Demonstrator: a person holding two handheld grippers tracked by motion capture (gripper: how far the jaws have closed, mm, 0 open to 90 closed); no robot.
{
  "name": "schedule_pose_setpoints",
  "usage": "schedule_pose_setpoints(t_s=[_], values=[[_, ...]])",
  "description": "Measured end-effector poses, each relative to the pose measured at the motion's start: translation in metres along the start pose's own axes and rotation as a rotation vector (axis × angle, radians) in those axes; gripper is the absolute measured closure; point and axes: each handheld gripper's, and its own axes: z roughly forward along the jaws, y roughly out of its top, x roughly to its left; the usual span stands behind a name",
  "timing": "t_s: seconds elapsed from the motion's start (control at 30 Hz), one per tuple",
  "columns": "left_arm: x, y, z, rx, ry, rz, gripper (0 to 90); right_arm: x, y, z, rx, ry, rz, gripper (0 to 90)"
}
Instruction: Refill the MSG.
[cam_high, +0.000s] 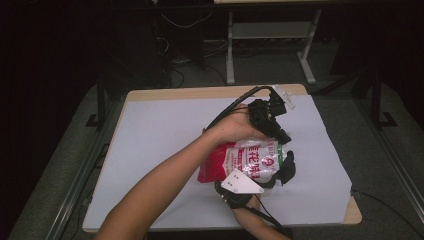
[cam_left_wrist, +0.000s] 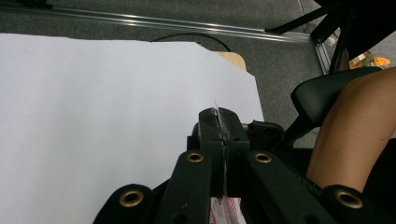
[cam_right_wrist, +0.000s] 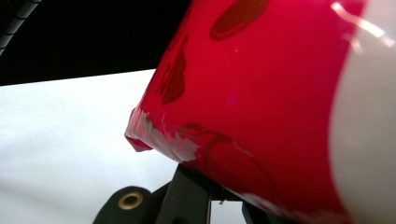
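Red-white bag (cam_high: 247, 161) seemingly between tools.

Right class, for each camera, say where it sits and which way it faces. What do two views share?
High view: above the person's side, looking forward and down; both forearms, left claw and right claw gripping the red-and-white bag.
Left gripper view: rides the left claw, looking across the white sheet to the person's leg.
Right gripper view: rides the right claw, facing the bag close up.
Shared: bag, sheet.
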Motion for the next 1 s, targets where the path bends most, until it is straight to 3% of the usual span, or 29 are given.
schedule_pose_setpoints(t_s=[1.0], values=[[0.005, 0.004, 0.012, 0.041, -0.006, -0.008, 89.9, -0.002, 0.001, -0.002, -0.012, 0.005, 0.016, 90.0]])
